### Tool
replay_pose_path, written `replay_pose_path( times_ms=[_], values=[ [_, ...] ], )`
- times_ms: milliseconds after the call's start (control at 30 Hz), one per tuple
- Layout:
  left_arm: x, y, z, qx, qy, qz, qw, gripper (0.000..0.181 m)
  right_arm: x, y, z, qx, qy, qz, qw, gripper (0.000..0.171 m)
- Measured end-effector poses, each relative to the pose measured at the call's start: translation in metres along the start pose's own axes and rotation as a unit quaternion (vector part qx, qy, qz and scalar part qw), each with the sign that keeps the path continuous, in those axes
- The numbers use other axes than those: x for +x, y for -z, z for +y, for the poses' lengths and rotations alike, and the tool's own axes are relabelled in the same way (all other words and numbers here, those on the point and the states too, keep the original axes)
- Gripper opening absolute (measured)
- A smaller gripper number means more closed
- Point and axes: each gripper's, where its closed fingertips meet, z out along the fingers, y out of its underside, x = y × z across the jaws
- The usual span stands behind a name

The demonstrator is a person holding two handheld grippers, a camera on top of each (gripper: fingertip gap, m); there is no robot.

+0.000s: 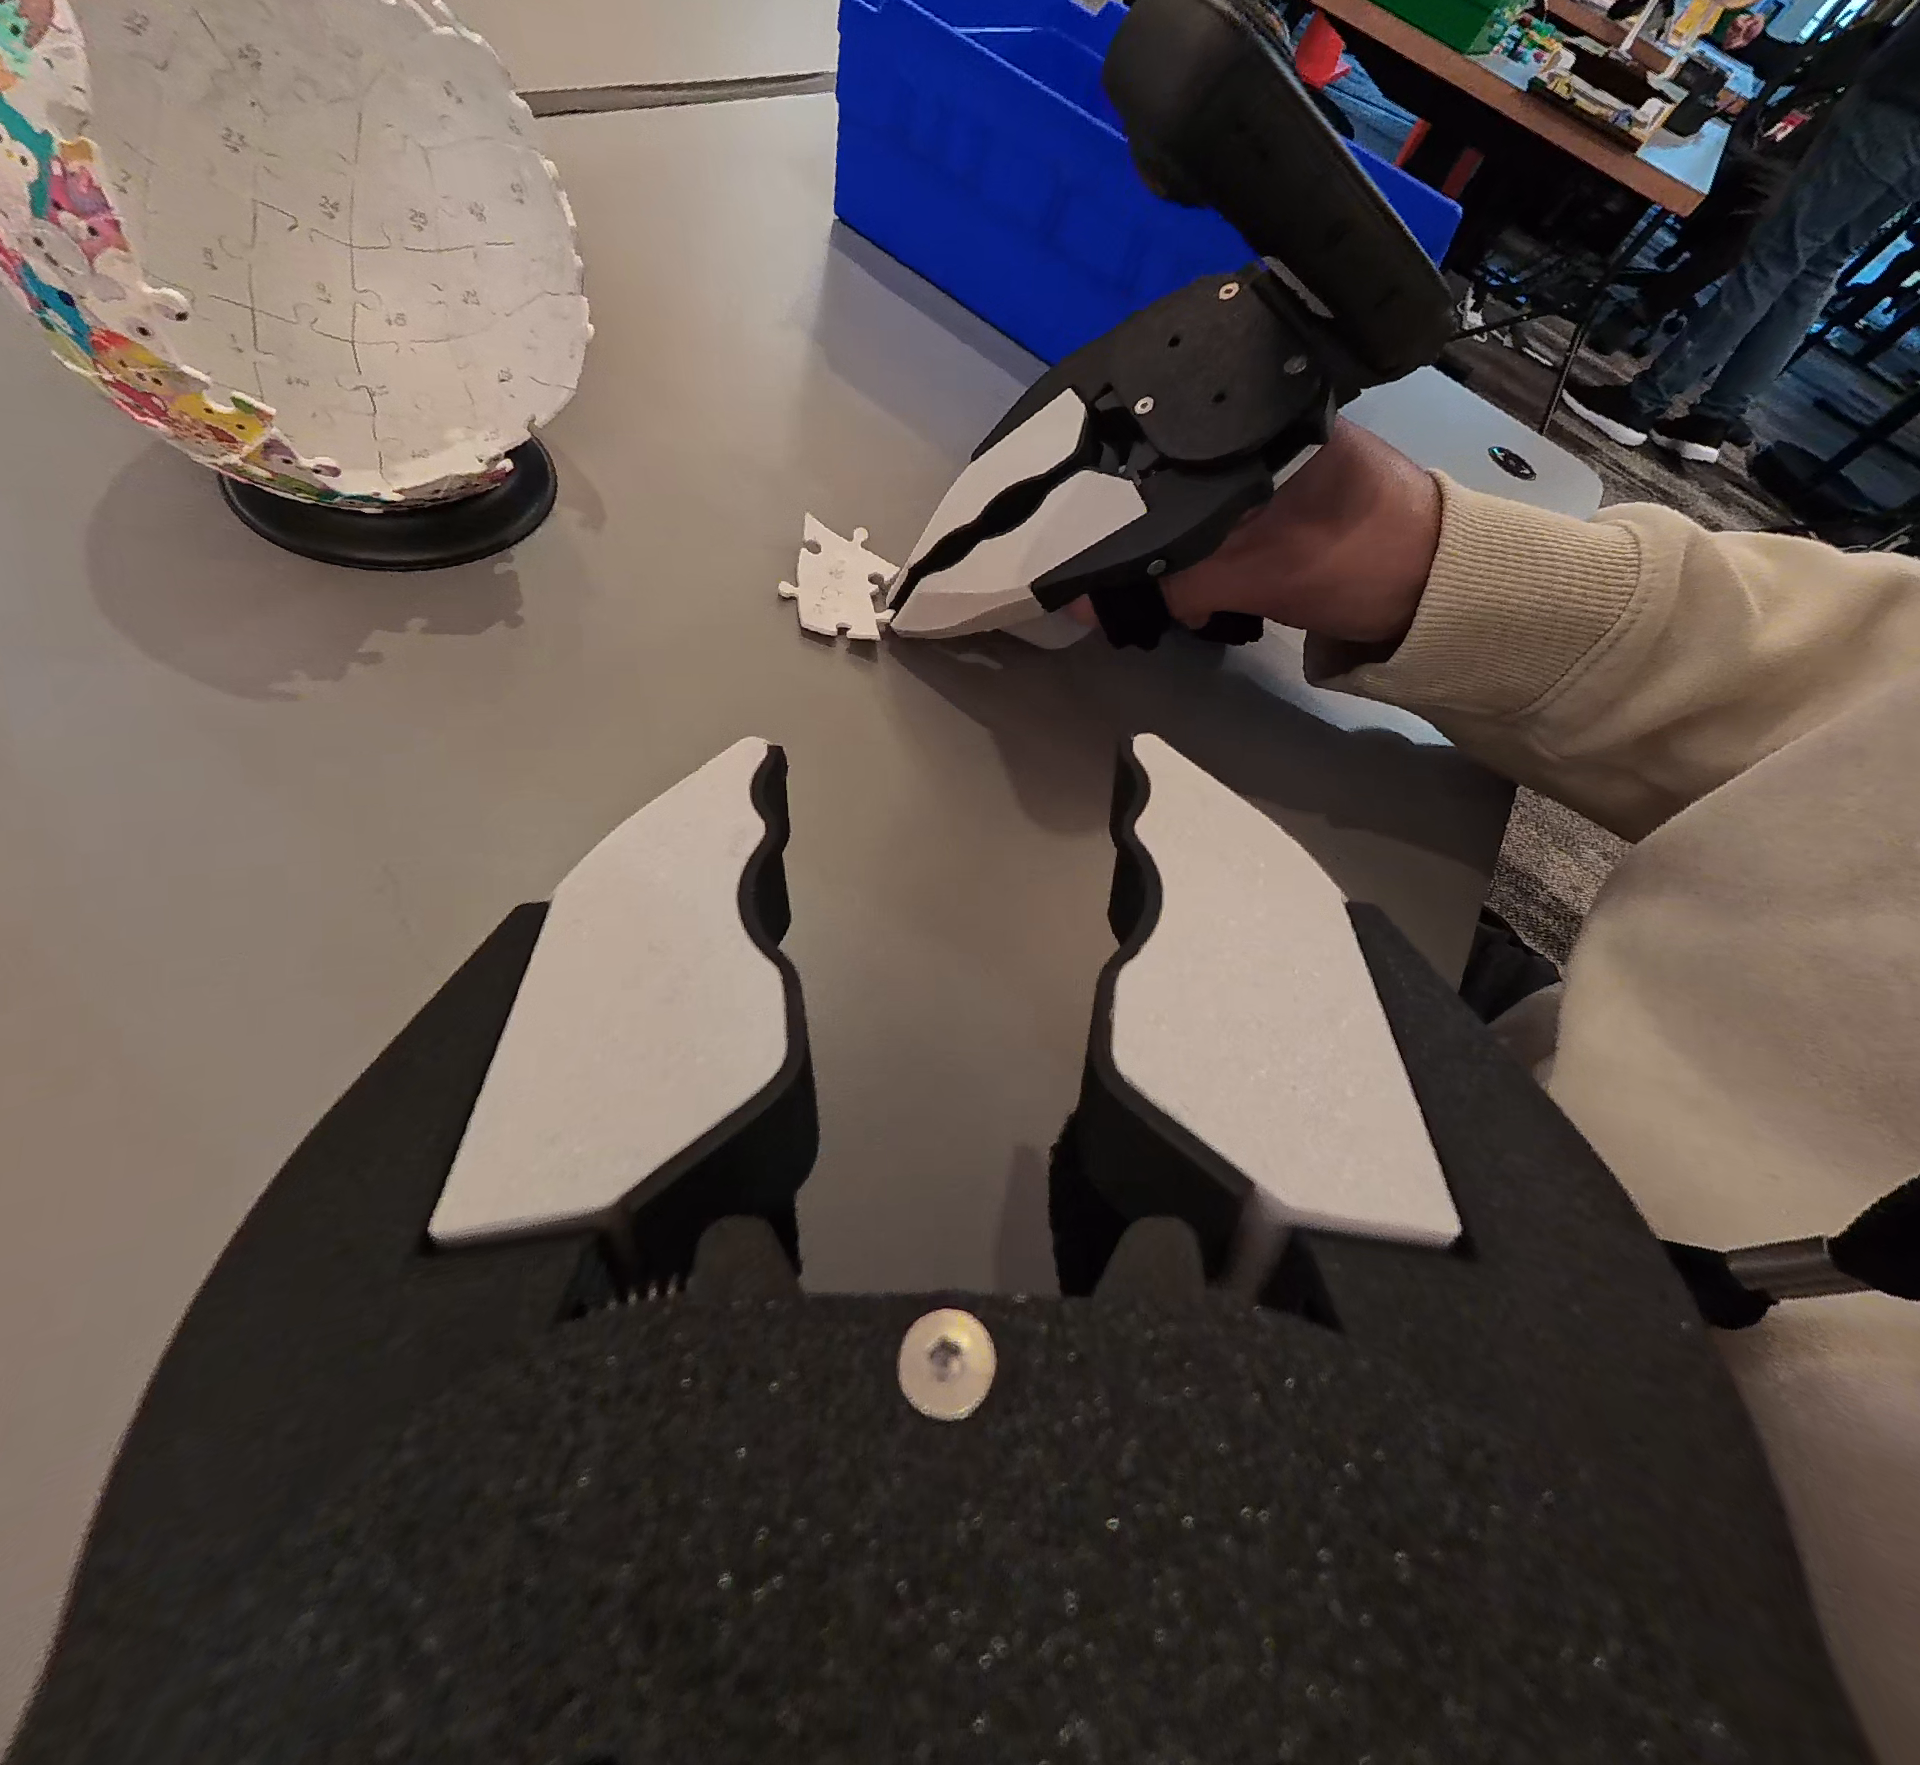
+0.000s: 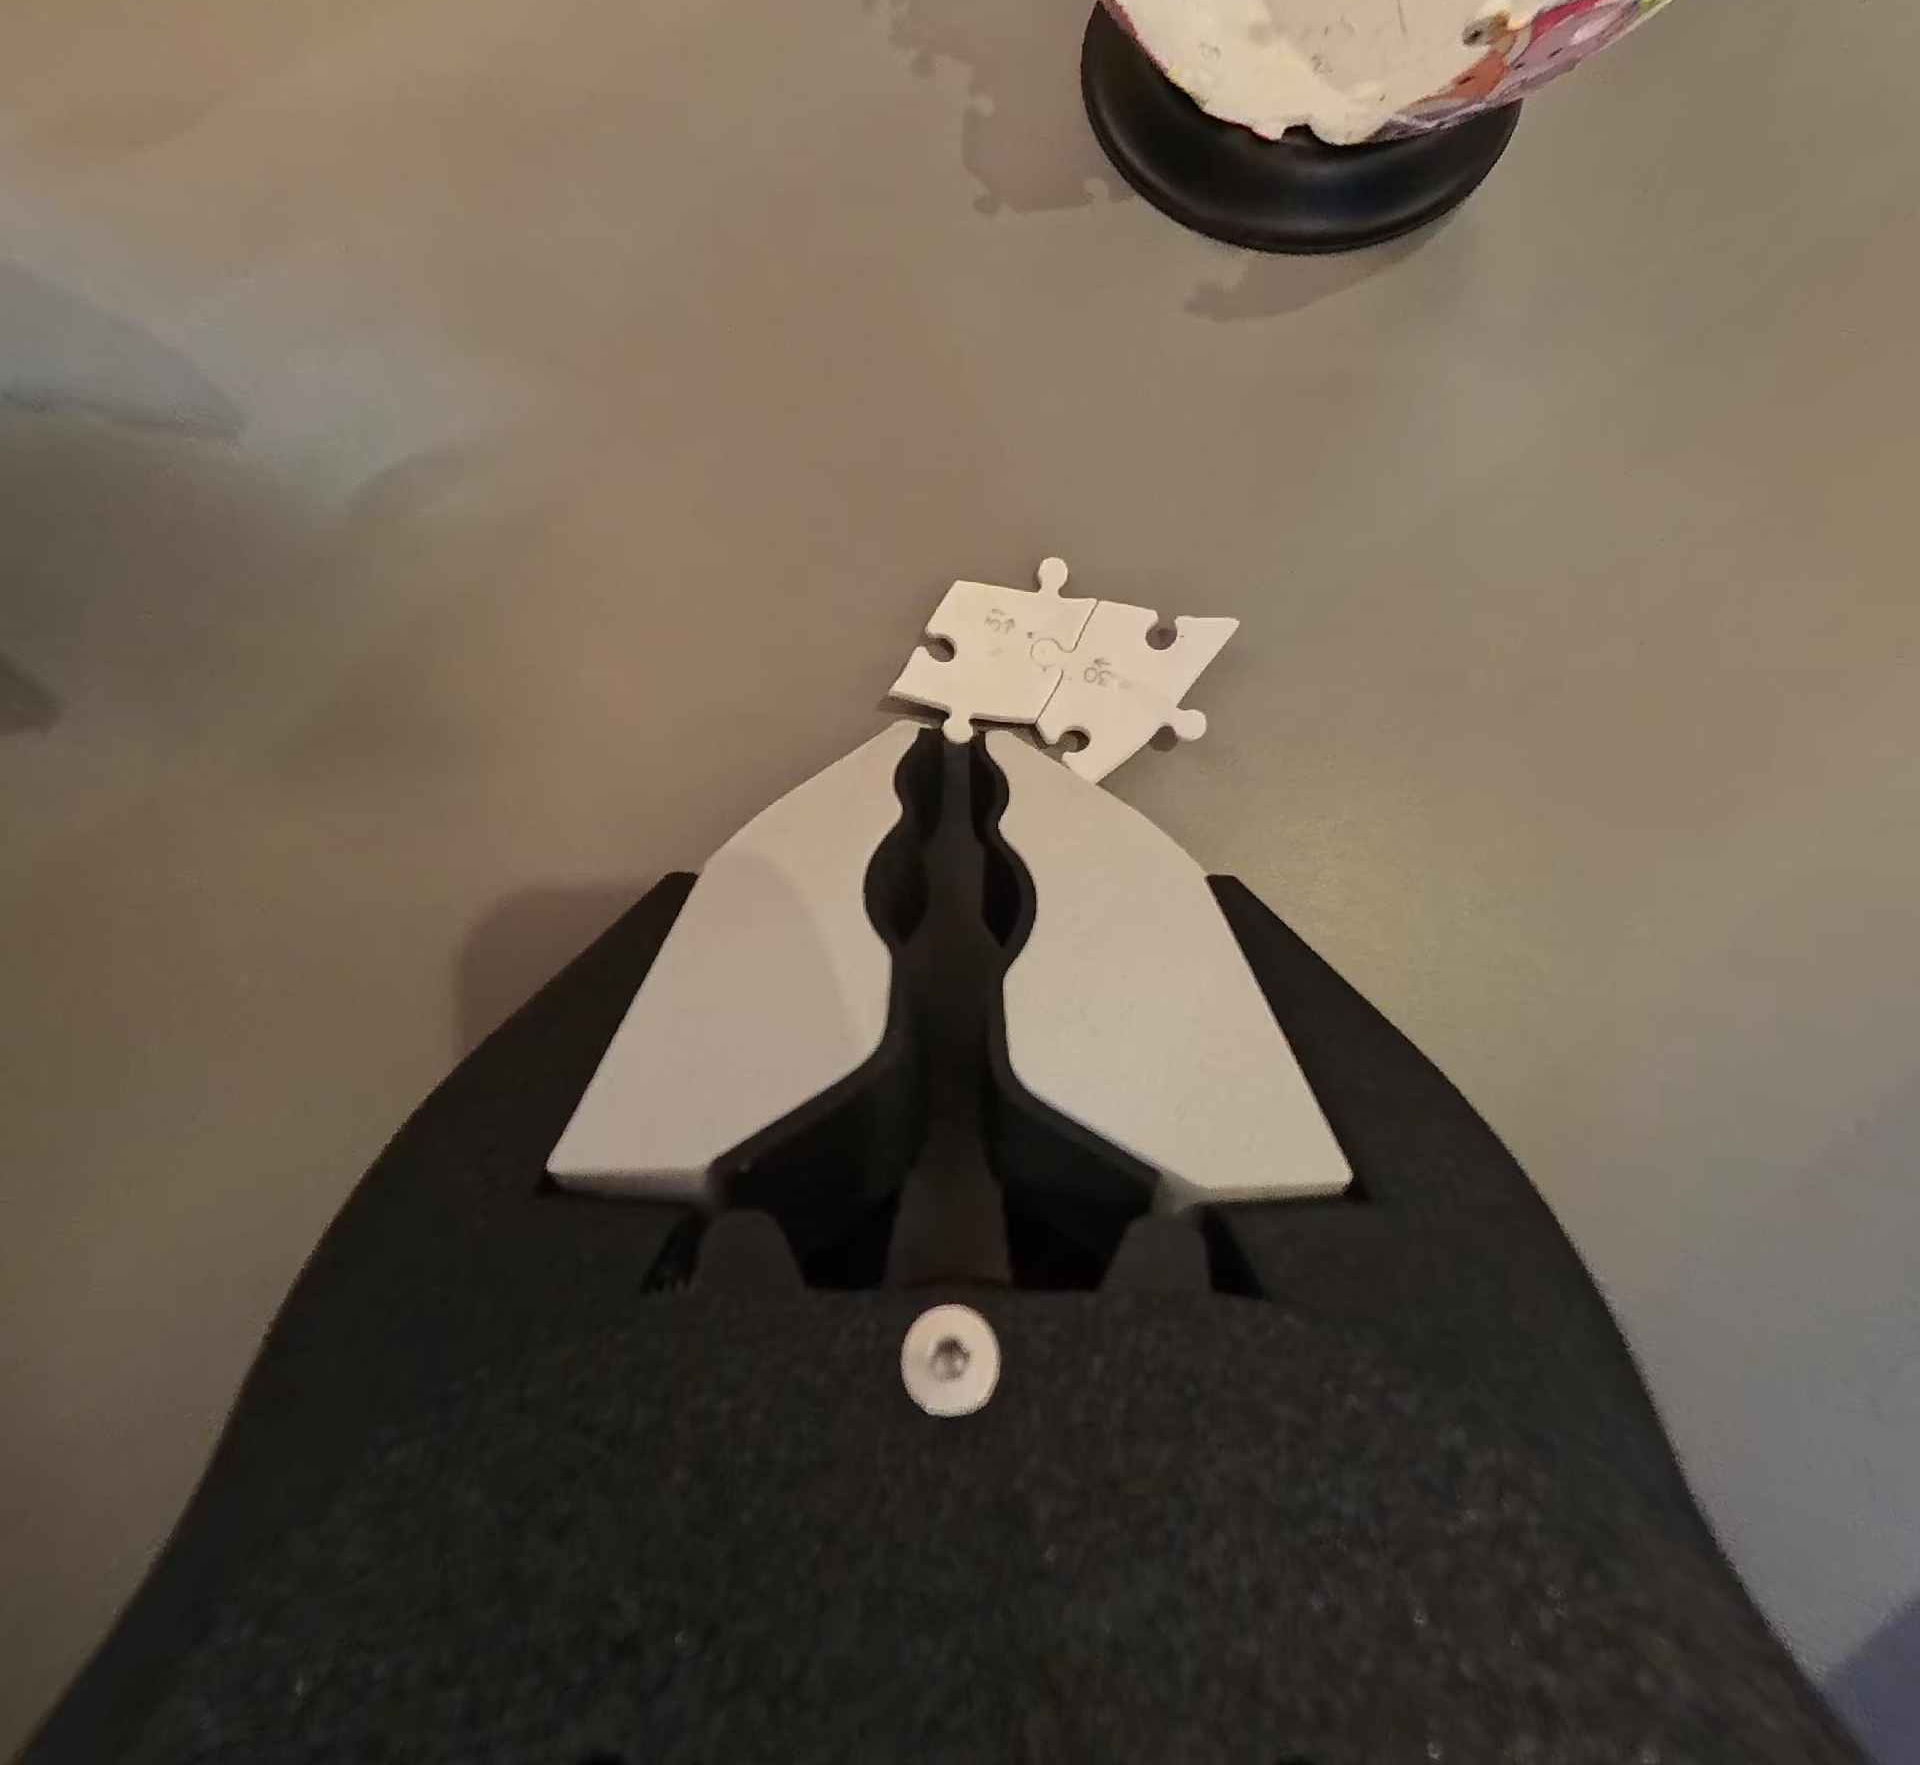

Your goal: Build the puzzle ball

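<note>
While the left gripper (image 1: 951,759) hovers above the grey tabletop (image 1: 665,780) with its white-faced fingers spread wide and nothing between them, the right gripper (image 2: 958,747) has its fingers nearly closed, the tips meeting a small tab on the near edge of two joined white puzzle pieces (image 2: 1060,661) lying flat. Beyond those pieces, well apart from them, the partly built puzzle ball (image 1: 260,240), a white-backed shell with a colourful cartoon outside, sits on a black round stand (image 1: 395,520); whether the tips actually pinch the tab cannot be told.
</note>
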Motion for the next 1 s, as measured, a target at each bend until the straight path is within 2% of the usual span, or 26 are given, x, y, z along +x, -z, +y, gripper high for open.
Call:
replay_pose_path(
  times_ms=[167, 500, 667, 800, 1000],
  values=[
    [-0.001, 0.001, -0.001, 0.002, 0.002, -0.001, 1.000, 0.059, 0.000, 0.004, -0.008, 0.011, 0.006, -0.003, 1.000, 0.004],
    [-0.001, 0.002, -0.002, 0.003, -0.001, -0.004, 1.000, 0.059, 0.000, 0.005, -0.032, 0.049, -0.017, -0.069, 0.996, 0.000],
    [-0.002, 0.002, -0.001, 0.003, 0.001, -0.004, 1.000, 0.060, -0.001, 0.003, -0.021, 0.025, -0.001, -0.049, 0.999, 0.000],
    [-0.001, 0.000, 0.001, -0.001, 0.003, 0.001, 1.000, 0.059, 0.004, 0.003, -0.028, 0.034, 0.019, -0.016, 0.999, 0.001],
    [-0.002, 0.002, -0.001, 0.003, 0.003, -0.002, 1.000, 0.059, -0.001, -0.014, -0.037, 0.031, 0.031, -0.037, 0.998, 0.010]
  ],
)
